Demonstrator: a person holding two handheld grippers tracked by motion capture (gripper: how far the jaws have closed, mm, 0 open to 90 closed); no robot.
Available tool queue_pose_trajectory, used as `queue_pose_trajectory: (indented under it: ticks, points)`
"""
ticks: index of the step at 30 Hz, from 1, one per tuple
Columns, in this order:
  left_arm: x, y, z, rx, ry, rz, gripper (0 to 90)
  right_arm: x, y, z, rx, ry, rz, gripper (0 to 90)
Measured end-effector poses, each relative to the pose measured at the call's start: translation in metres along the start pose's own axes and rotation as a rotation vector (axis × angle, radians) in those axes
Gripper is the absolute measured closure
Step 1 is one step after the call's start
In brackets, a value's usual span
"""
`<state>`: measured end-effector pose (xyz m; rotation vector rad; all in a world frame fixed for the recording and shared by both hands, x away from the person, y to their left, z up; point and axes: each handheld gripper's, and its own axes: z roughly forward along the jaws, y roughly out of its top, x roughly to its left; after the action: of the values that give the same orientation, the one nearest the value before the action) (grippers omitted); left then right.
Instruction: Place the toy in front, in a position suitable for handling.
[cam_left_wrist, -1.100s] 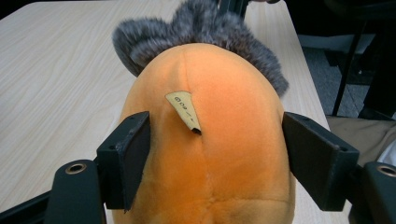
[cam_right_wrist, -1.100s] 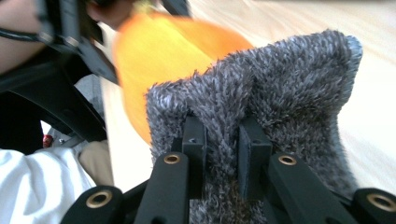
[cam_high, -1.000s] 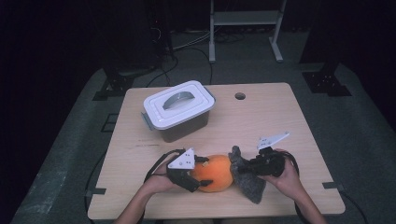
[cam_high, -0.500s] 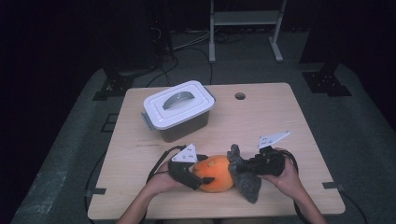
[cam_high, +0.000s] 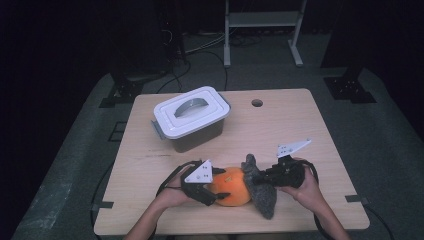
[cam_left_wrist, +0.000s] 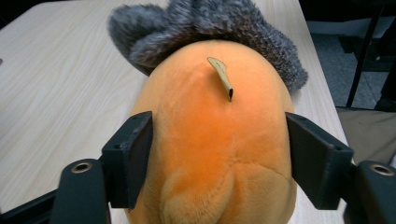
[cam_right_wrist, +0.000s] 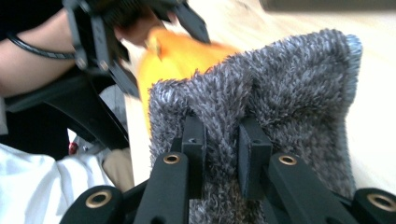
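You are holding an orange plush toy (cam_high: 231, 186) and a grey fuzzy cloth (cam_high: 261, 190) together at the near edge of the table (cam_high: 310, 125), at about 6 o'clock in the high view.

Left side: your left gripper (cam_high: 212, 190) is reaching in from 9 o'clock, its jaws straddling the toy's rounded body. In the left gripper view the two pads are sitting against the toy's flanks at 8 and 4 o'clock, so the left gripper (cam_left_wrist: 219, 149) is gripping the toy across its width, with the thin stem-like tag (cam_left_wrist: 221, 74) pointing toward 12 o'clock.

Right side: your right gripper (cam_high: 264, 178) is coming in from 3 o'clock. In the right gripper view its jaws are nearly together, pinching a fold of the cloth (cam_right_wrist: 280, 93); the right gripper (cam_right_wrist: 219, 149) is clamped on that fabric, with the toy (cam_right_wrist: 182, 56) just behind it at 11 o'clock.

Step in hand, by my reading: you are bracing the toy while working the cloth against or around its far side. The next move calls for keeping the left grip steady and drawing the cloth with the right without letting the fold slip.

The lidded container (cam_high: 191, 118) is standing well apart at 11 o'clock.
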<state>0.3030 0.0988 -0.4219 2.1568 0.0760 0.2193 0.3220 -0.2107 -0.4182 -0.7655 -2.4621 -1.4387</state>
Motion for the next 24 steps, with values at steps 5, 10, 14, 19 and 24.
queue_pose_trajectory:
  ticks: [5, 10, 14, 19, 24]
  points:
    - [0.001, -0.002, -0.001, -0.001, -0.006, -0.003, 27.3, 0.002, 0.000, -0.007, -0.017, -0.013, -0.002, 74.9]
    - [-0.001, -0.001, 0.000, 0.005, -0.008, 0.013, 27.2, 0.013, 0.008, 0.001, -0.006, 0.008, -0.046, 74.0]
    - [0.000, -0.001, -0.001, 0.009, 0.004, -0.004, 27.6, 0.006, 0.002, 0.002, 0.016, 0.001, -0.024, 74.4]
    - [0.001, -0.001, -0.001, 0.008, 0.006, -0.009, 27.6, 0.002, -0.002, -0.005, 0.024, -0.027, -0.006, 74.5]
    - [-0.002, 0.002, 0.003, 0.013, 0.001, 0.010, 27.6, 0.016, 0.012, -0.004, -0.037, 0.007, -0.056, 73.7]
